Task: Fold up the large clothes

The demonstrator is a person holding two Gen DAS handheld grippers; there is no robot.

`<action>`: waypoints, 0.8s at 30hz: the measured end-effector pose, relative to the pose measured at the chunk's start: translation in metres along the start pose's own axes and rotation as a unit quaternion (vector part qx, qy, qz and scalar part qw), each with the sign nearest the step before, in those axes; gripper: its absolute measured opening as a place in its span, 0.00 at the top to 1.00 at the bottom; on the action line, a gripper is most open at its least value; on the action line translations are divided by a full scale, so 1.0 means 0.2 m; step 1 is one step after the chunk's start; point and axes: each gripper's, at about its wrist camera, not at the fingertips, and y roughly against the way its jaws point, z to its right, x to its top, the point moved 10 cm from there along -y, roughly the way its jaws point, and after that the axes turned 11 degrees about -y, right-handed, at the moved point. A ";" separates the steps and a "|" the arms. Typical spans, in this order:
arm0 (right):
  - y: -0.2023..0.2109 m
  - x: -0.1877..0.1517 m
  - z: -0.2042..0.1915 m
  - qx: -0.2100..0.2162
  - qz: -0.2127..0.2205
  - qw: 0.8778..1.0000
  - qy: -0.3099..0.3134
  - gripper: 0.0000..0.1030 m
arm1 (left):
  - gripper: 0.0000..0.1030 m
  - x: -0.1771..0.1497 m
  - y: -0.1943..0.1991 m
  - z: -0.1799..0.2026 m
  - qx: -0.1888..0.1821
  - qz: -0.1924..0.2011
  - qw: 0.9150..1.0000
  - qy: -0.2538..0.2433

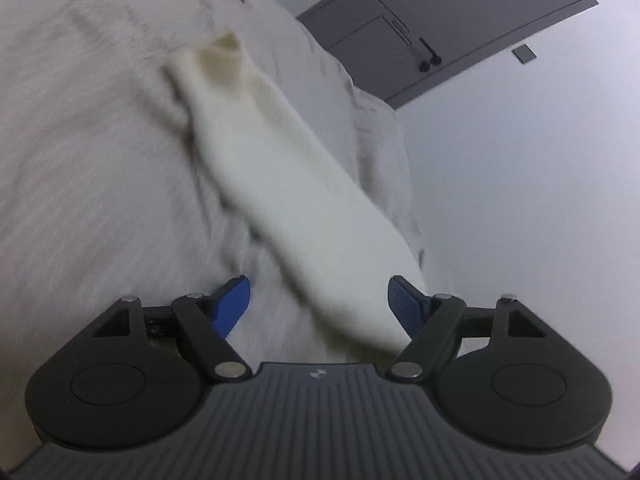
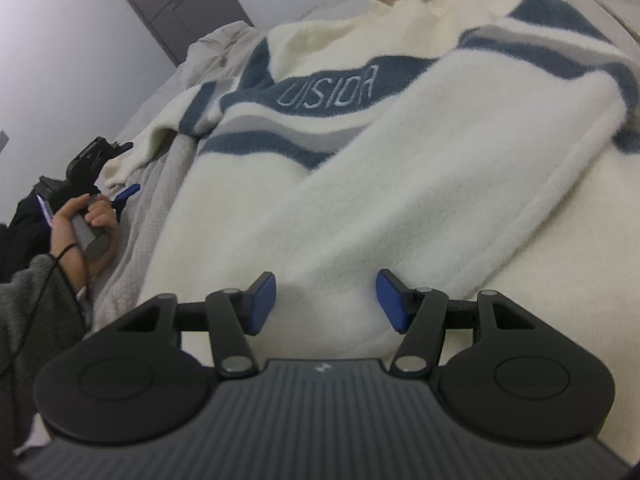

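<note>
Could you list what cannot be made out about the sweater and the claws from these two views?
- Left wrist view: the sleeve is motion-blurred; whether the open left claw touches it is unclear.
- Right wrist view: the sweater hem is hidden behind the right claw body.
- Right wrist view: the sweater's far shoulder is cut off by the right edge.
- Right wrist view: the door label is too small to read.

The sweater (image 2: 360, 168) covers most of the bed cover (image 2: 160, 184), its folded-over sleeve (image 2: 460, 184) lying across its front, so nothing passes low over its middle; the right gripper (image 2: 326, 300) stands spread at its near hem. To the sweater's left, a bare strip of bed cover gives room, though the left gripper (image 2: 120, 196) and the hand (image 2: 86, 220) holding it occupy that side beside the other sleeve (image 1: 296, 200); beyond lie a wall (image 1: 520, 200) and door (image 1: 460, 20).
</note>
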 end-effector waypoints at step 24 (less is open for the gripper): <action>-0.07 0.05 -0.03 -0.053 0.006 0.999 0.007 0.42 | 0.90 0.62 -0.03 0.33 0.123 0.062 0.973 -0.185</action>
